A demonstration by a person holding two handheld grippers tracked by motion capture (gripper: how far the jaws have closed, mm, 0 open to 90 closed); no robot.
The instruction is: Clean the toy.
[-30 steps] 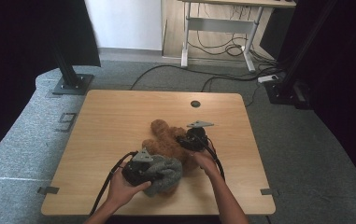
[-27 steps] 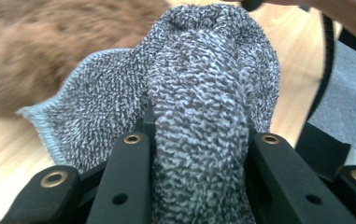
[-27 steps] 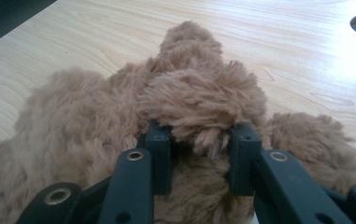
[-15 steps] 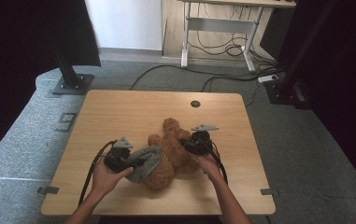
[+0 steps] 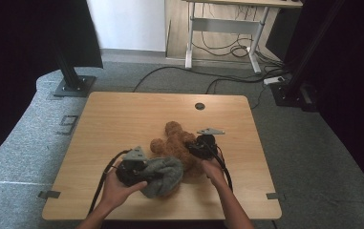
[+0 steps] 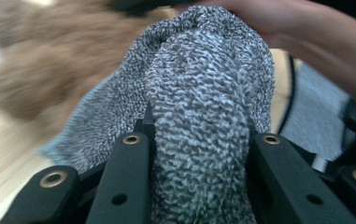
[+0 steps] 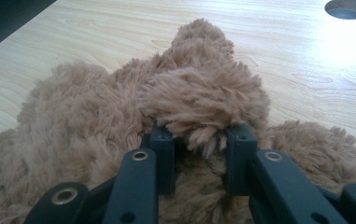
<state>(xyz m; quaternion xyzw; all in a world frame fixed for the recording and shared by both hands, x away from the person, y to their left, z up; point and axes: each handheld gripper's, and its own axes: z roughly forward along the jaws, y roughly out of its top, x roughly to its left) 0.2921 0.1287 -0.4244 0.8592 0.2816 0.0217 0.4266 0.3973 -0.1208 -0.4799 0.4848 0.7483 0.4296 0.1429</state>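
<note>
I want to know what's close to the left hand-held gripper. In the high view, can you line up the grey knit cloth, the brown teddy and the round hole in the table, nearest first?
From the left hand-held gripper:
1. Grey cloth, pinched in its jaws, near the table's front.
2. Teddy, just past the cloth, mid-table.
3. Round hole, farthest, by the back edge.

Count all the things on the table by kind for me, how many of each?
Brown teddy bear: 1
Grey knitted cloth: 1
Grippers: 2, the left gripper shut on the cloth, the right gripper shut on the bear's fur
Total: 4
</note>
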